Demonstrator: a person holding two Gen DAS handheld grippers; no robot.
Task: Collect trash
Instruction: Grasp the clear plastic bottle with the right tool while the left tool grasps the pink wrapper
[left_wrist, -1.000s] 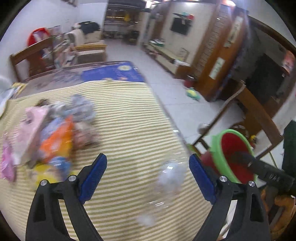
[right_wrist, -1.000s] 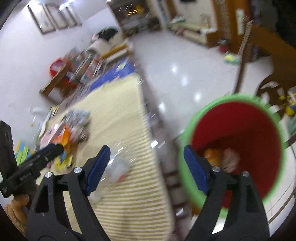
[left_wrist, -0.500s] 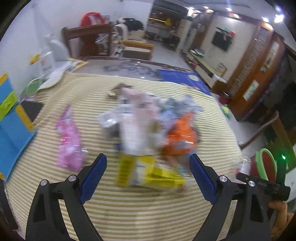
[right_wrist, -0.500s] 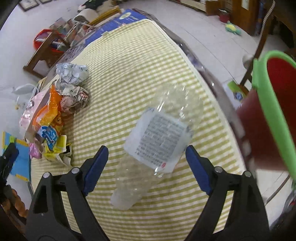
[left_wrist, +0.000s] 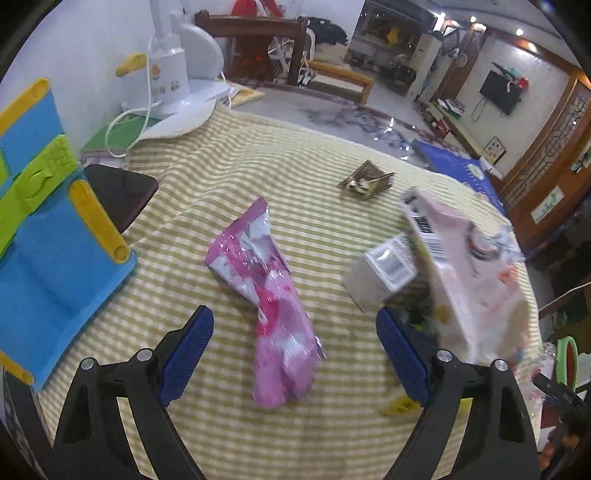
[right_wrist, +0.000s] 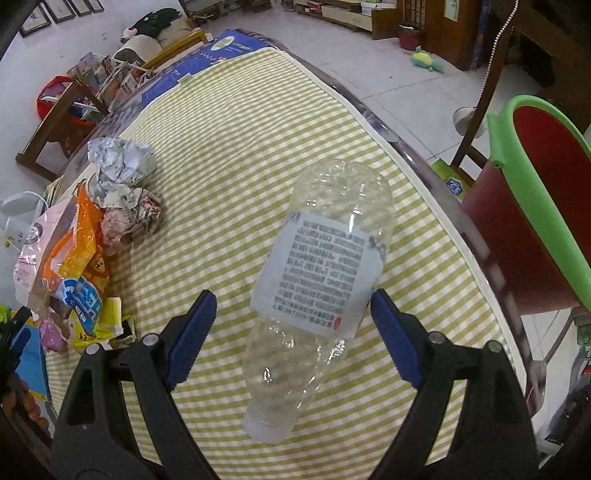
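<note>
Trash is spread over the yellow-and-white striped tablecloth (right_wrist: 258, 147). Right gripper (right_wrist: 293, 328) hangs with its blue pads wide apart around a clear crushed plastic bottle with a white label (right_wrist: 321, 273) lying flat on the cloth; its jaws have just been opening, and one pad sits right by the label. Left gripper (left_wrist: 295, 354), also spread wide, brackets a crinkled pink foil wrapper (left_wrist: 269, 295) without touching it. Red bin with a green rim (right_wrist: 543, 206) stands just off the table edge.

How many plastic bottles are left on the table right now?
1. The clear plastic bottle lies on its side on the striped tablecloth, between the open right gripper fingers, near the red bin. The trash pile could hide another.
</note>
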